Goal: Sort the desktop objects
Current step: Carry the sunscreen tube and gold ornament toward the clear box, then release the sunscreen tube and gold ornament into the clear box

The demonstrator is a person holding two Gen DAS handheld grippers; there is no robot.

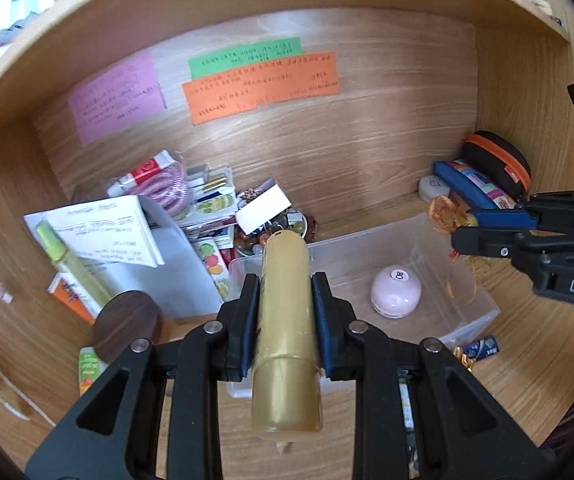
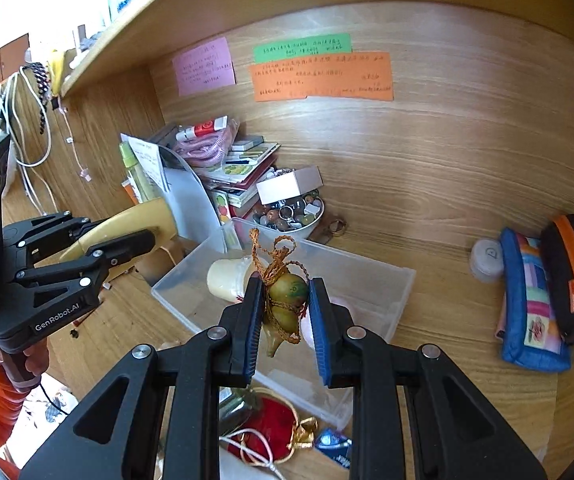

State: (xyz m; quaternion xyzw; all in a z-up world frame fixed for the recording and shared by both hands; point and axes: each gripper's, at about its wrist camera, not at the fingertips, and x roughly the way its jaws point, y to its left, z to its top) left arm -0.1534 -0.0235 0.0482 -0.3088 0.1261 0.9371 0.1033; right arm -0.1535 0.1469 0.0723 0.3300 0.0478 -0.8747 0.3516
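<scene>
My left gripper (image 1: 285, 280) is shut on a gold cylinder bottle (image 1: 285, 332) and holds it over the near left rim of a clear plastic bin (image 1: 467, 308). A pink round gadget (image 1: 396, 292) lies in the bin. My right gripper (image 2: 285, 284) is shut on a small green gourd ornament (image 2: 287, 300) with orange cord, above the bin (image 2: 403, 280). The right gripper also shows in the left wrist view (image 1: 463, 228), at the right over the bin. The left gripper with the gold bottle shows in the right wrist view (image 2: 143, 232).
A white file holder (image 1: 167, 264) with papers, books and a pink coil stands at the back left. A bowl of beads (image 2: 291, 216) sits behind the bin. A blue pouch (image 2: 527, 312) and an orange-trimmed black case (image 2: 571, 276) lie at the right. A red pouch (image 2: 263, 424) lies near.
</scene>
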